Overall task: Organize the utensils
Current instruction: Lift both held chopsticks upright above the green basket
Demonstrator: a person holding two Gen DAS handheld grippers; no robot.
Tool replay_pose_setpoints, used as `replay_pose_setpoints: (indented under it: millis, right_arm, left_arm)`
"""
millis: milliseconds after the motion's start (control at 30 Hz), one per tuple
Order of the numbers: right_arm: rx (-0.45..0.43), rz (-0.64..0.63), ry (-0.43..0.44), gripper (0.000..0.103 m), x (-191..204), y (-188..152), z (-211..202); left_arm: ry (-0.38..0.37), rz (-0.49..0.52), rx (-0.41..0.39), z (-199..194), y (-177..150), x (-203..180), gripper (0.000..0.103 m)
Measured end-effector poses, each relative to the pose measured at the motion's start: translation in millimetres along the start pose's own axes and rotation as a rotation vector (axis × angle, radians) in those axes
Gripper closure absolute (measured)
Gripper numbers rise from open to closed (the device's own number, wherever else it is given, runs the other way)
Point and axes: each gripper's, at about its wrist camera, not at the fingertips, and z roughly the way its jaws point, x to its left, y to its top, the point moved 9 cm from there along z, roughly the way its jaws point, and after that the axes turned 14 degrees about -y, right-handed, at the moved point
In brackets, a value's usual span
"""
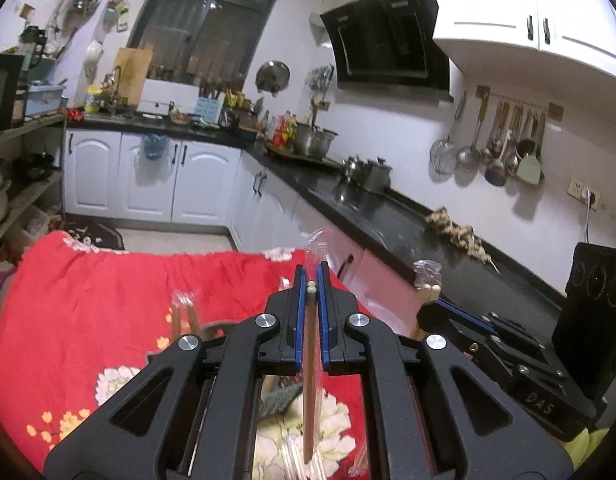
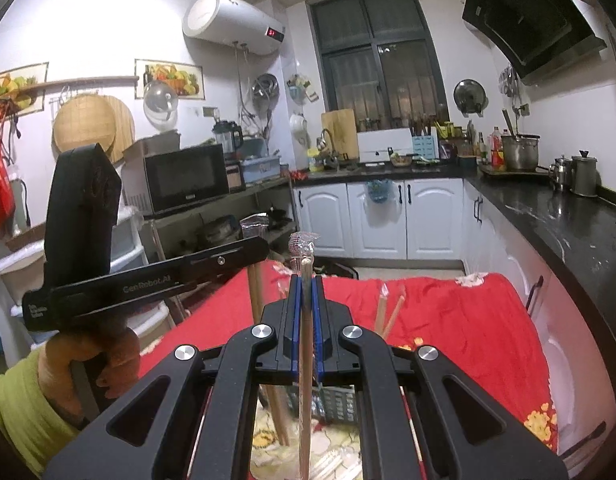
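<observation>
My left gripper is shut on a pair of wooden chopsticks in a clear wrapper, held upright above the red floral cloth. My right gripper is shut on another wrapped pair of chopsticks, also upright. The right gripper shows in the left wrist view at right with its chopstick tops. The left gripper shows in the right wrist view at left. More wrapped chopsticks stand in a grey slotted holder on the cloth; they also show in the left wrist view.
Loose wrapped chopsticks lie on the cloth below the grippers. A black counter with pots runs along the right. White cabinets stand behind. A microwave sits on shelves at left.
</observation>
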Motion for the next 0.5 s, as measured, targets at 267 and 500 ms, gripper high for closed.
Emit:
replay_pose_setpoints:
  millis: [267, 500]
  right_arm:
    - [-0.069, 0.010, -0.017, 0.097, -2.6, 22.4, 7.7]
    - [-0.125, 0.010, -0.039, 0.097, -1.9, 35.6, 16.5]
  left_arm:
    - [0.050, 0.037, -0.055, -3.9, 26.1, 7.4, 0.100]
    - [0.106, 0.105, -0.107, -10.7, 43.8, 10.0, 0.100]
